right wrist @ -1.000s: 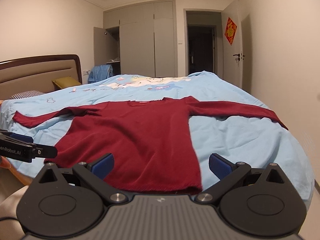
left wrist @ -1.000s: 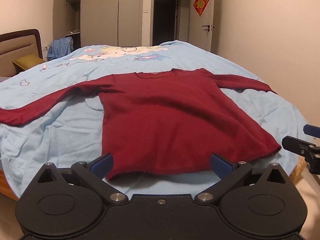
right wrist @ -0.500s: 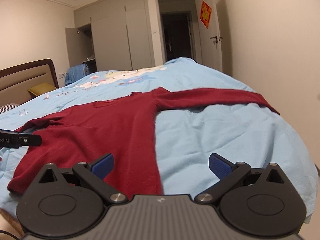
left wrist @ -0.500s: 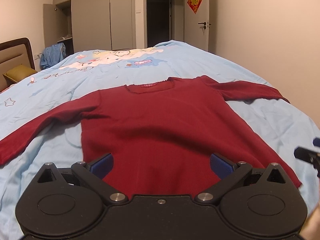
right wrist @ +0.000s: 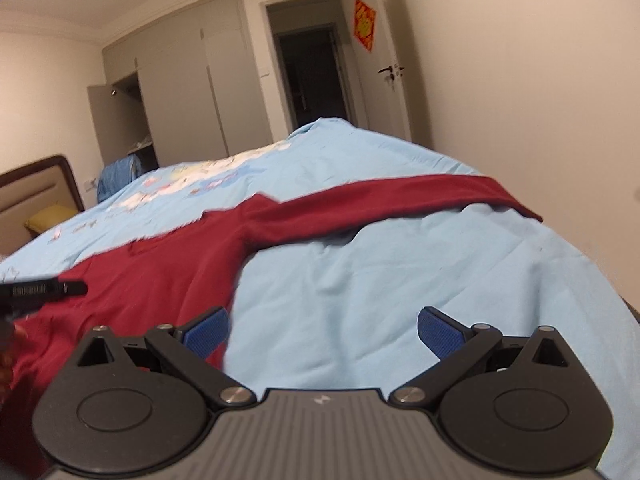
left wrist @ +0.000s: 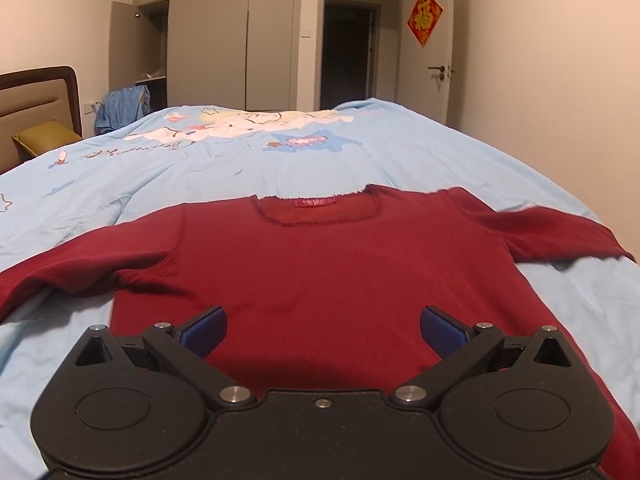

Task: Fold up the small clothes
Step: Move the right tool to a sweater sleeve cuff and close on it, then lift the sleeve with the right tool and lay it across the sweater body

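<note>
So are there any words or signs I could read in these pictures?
"福": gold character on the red diamond paper sign on the white door.
Pink neck label inside the dark red knit sweater: too small to read.
Dark script on the light blue cartoon bed cover: not legible.
White print on the left tool, seen from the right: blurred.

A sweater (left wrist: 320,272) lies flat on a bed cover (left wrist: 420,160), collar away from the left gripper (left wrist: 323,330), whose spread fingers (left wrist: 204,330) hover over its lower body (one sleeve runs out past each finger). The right gripper (right wrist: 323,332) hangs over bare cover, the sweater's side edge at its left finger (right wrist: 206,332) and one sleeve (right wrist: 400,200) stretched across ahead of both fingers. Beyond the bed, ahead of the fingers, stand a wardrobe (left wrist: 208,40) and a doorway (left wrist: 348,56), with a headboard (left wrist: 36,108) and pillow (left wrist: 46,138) off to the left.
</note>
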Demonstrator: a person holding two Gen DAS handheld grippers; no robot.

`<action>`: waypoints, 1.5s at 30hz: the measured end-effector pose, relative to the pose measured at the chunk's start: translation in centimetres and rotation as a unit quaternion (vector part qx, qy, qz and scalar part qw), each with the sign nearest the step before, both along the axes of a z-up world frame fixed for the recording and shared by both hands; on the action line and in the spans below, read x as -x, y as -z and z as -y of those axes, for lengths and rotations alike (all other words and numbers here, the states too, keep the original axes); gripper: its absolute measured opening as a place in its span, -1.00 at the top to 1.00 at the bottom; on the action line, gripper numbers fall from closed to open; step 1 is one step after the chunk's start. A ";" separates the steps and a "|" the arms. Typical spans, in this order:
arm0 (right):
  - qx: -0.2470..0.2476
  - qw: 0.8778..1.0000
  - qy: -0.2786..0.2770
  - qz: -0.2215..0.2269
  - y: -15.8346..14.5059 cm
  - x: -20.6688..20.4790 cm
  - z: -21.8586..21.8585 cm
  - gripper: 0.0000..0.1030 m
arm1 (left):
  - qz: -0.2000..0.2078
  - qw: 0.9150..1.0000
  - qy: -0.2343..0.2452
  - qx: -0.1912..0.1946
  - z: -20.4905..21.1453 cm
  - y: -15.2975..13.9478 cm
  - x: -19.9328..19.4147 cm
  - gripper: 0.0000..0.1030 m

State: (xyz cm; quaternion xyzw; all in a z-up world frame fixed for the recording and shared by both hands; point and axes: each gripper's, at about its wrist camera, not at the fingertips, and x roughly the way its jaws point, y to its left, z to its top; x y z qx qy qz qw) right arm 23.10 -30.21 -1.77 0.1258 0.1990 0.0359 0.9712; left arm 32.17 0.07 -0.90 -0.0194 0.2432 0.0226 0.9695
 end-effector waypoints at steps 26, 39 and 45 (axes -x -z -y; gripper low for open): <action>-0.257 0.942 0.205 -0.071 3.9 -22.2 21.3 -0.99 | -0.001 0.999 -0.022 -0.032 0.9 6.0 -2.7 -0.99; -0.329 0.897 0.291 -0.048 7.4 -23.9 23.9 0.83 | -0.001 0.999 -0.023 -0.033 0.9 6.0 -2.6 -0.99; -0.273 0.911 0.309 -0.024 5.3 -21.2 22.2 0.87 | -0.001 0.999 -0.023 -0.033 0.9 6.0 -2.6 -0.99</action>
